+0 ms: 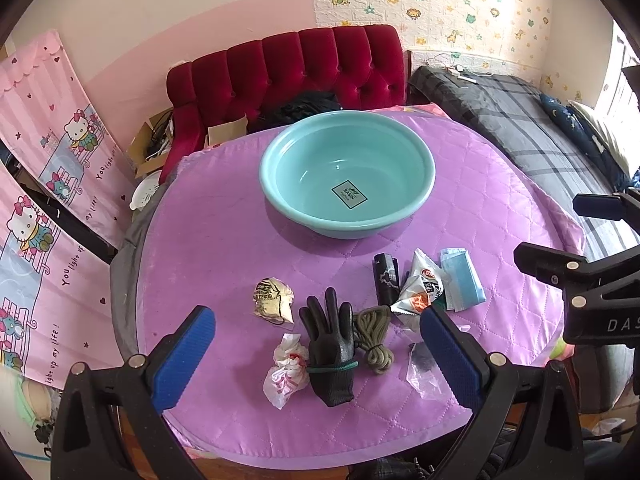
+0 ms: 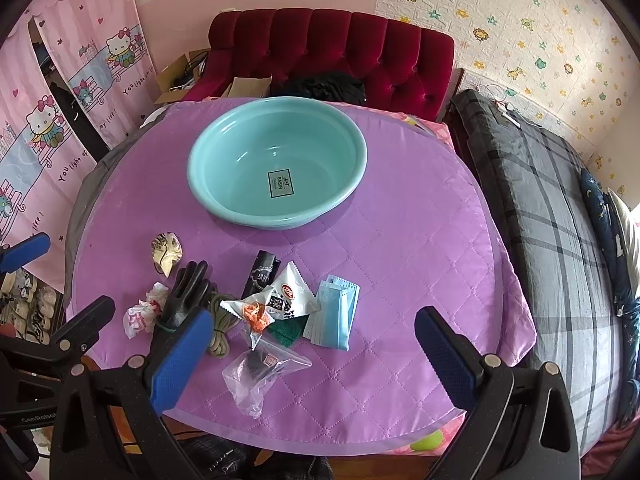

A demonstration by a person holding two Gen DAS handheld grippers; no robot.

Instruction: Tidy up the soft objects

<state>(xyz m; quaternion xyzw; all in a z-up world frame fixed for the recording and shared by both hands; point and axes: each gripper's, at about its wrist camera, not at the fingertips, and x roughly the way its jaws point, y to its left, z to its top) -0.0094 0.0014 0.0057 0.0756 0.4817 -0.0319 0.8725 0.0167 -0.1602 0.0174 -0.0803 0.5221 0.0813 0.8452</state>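
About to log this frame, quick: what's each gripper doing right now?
Left gripper: open, holding nothing, above the black glove.
Right gripper: open, holding nothing.

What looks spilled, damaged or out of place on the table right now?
Nothing spilled or damaged. The teal basin sits upright and empty; the black glove, cord bundle and blue masks lie loose in front, not yet sorted.

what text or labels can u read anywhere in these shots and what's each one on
"BASIN": label inside the teal basin; smaller lines on it too small to read.
"You light up my life!": pink cartoon curtain.
"DAS", cut off: body of the right claw.
"GenRobo", cut off: body of the left claw.
Black pouch, white snack wrapper, gold packet: print too blurred to read.
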